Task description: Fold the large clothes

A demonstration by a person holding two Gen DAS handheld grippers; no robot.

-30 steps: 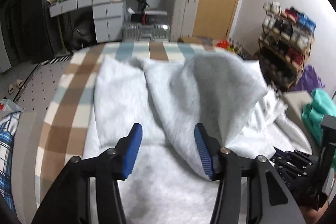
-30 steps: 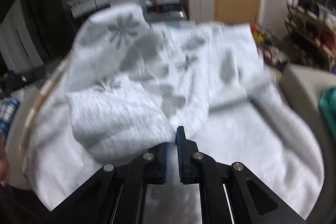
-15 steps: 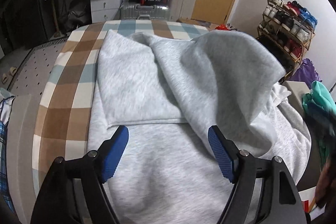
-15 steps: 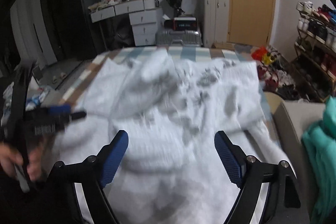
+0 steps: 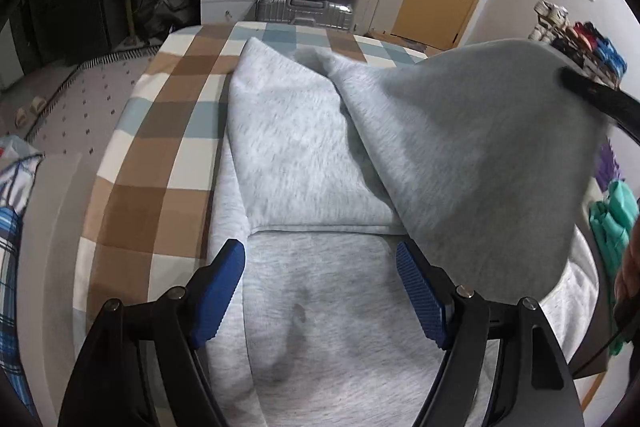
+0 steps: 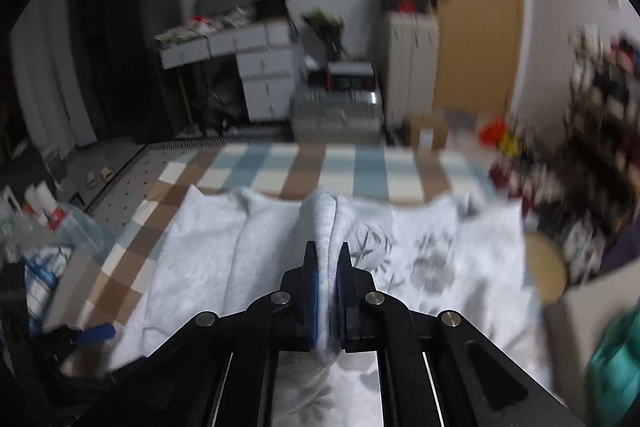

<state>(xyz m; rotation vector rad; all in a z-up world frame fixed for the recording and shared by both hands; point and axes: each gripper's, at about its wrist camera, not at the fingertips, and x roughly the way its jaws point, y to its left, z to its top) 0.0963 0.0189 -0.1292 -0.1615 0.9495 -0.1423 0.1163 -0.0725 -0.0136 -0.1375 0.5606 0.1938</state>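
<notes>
right gripper (image 6: 327, 259) clamps a raised fold of the grey garment (image 5: 304, 131) — left gripper (image 5: 320, 291), wide and empty, hovers above it; next, carry the fold across.

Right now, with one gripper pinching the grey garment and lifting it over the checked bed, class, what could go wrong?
1. The right gripper pinches only a narrow ridge of the grey garment; it might slip free.
2. The lifted flap could land creased on the folded layer.
3. The left gripper, jaws open, pins nothing, so the garment may drag across the checked cover.
</notes>
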